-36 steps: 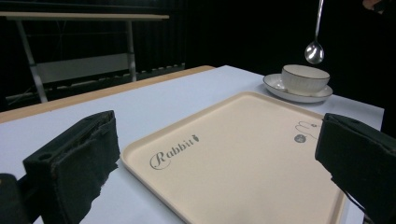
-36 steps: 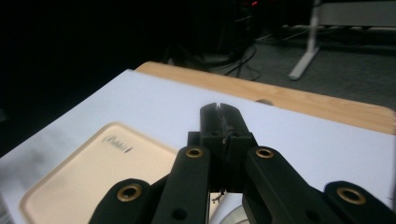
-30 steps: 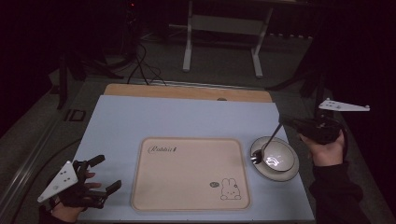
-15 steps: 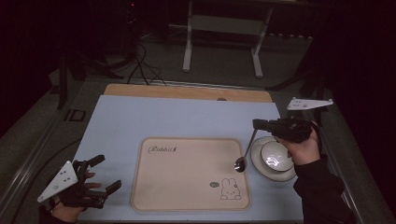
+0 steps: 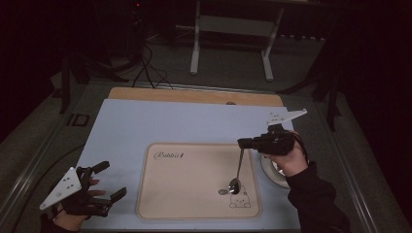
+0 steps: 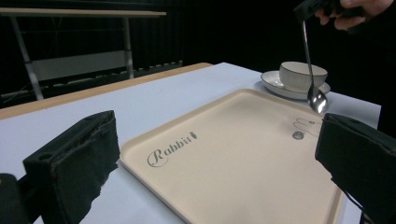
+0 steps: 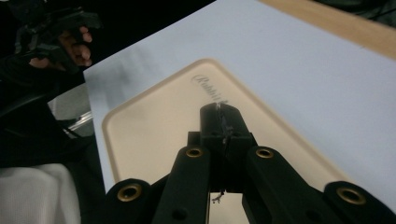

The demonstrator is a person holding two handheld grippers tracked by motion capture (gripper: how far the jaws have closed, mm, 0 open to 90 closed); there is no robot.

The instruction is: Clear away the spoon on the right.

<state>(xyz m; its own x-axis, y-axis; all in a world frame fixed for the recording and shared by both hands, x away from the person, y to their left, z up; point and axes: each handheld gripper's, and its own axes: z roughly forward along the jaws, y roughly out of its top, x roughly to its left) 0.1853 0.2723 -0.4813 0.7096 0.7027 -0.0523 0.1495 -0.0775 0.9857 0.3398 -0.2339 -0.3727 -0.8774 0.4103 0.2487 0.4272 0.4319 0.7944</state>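
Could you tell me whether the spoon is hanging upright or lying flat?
Upright: the spoon hangs bowl-down from the right gripper over the tray.

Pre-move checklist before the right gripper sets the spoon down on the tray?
1. Grip: right gripper shut on the metal spoon handle: ok.
2. Spoon hangs bowl-down over the beige rabbit-print tray: ok.
3. Tray surface beneath is bare: ok.
4. Spoon clear of the white cup and saucer: ok.
5. Left gripper open, off the tray at the table's near left: ok.
6. Spoon bowl touching the tray: cannot tell.
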